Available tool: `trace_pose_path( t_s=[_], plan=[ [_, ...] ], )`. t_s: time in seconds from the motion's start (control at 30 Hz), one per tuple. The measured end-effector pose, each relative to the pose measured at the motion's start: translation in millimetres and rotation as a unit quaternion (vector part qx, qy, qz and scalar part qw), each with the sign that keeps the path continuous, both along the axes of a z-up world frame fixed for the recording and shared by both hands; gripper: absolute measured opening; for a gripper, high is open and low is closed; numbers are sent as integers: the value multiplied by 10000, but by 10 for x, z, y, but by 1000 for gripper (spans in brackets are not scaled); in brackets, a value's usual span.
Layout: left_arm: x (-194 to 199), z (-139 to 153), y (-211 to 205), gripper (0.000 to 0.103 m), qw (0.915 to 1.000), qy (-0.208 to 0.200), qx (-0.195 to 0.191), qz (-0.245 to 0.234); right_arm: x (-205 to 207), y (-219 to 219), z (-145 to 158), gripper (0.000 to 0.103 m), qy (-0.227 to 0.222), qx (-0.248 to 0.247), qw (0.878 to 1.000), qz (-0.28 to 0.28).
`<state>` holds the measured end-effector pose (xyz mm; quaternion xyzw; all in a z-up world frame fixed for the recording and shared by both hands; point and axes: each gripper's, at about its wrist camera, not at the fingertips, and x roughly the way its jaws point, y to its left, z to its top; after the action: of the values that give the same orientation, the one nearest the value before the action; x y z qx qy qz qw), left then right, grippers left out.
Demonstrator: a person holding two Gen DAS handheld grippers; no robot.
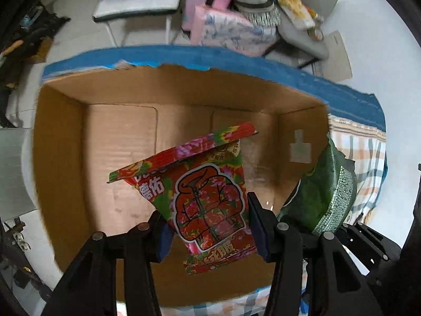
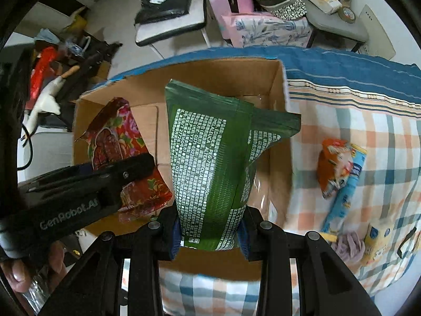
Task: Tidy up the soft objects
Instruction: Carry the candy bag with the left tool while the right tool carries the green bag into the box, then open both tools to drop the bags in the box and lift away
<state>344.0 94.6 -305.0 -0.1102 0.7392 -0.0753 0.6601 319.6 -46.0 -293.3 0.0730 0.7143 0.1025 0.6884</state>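
Observation:
My left gripper [image 1: 210,226] is shut on a red floral packet [image 1: 205,200] and holds it above the open cardboard box [image 1: 60,158]. The packet also shows in the right wrist view [image 2: 118,144], with the left gripper [image 2: 126,173] on it. My right gripper [image 2: 210,234] is shut on a green packet [image 2: 210,158] and holds it upright over the box [image 2: 276,100]. The green packet shows at the right of the left wrist view [image 1: 323,192]. The box floor [image 1: 121,142] looks bare.
The box sits on a plaid cloth [image 2: 368,131] with a blue edge. On the cloth to the right lie an orange packet [image 2: 334,166], a blue packet [image 2: 344,192], a yellow packet [image 2: 379,239] and a purple cloth [image 2: 347,245]. Chairs and clutter [image 2: 236,0] stand beyond.

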Motion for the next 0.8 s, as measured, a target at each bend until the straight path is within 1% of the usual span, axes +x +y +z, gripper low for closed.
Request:
trace_pose_path(
  t_s=[0.1, 0.23, 0.33, 0.47, 0.6, 0.7, 0.77, 0.8],
  plan=[
    [134, -200, 5, 47, 9997, 191, -129, -69, 140, 63, -218, 37, 119, -125, 9998, 39],
    [237, -378, -14, 47, 9992, 273, -165, -228, 271, 124, -448, 37, 195, -336, 9992, 137],
    [293, -458, -47, 48, 9988, 322, -124, -353, 342, 147, -578, 37, 264, -421, 9986, 203],
    [386, -524, -40, 48, 9989, 394, -57, -267, 410, 177, -670, 40, 299, -623, 9973, 257],
    [425, -485, 10, 50, 9992, 343, 32, -191, 438, 166, -646, 59, 227, -677, 9973, 164],
    [370, -389, 26, 59, 9996, 214, 83, -191, 436, 160, -575, 68, 152, -701, 9973, 147],
    [309, -301, 50, 64, 9997, 91, 123, -188, 409, 150, -517, 71, 85, -763, 9970, 138],
    [285, -268, 58, 67, 9997, 38, 162, -174, 388, 148, -495, 76, 57, -796, 9967, 151]
  ],
)
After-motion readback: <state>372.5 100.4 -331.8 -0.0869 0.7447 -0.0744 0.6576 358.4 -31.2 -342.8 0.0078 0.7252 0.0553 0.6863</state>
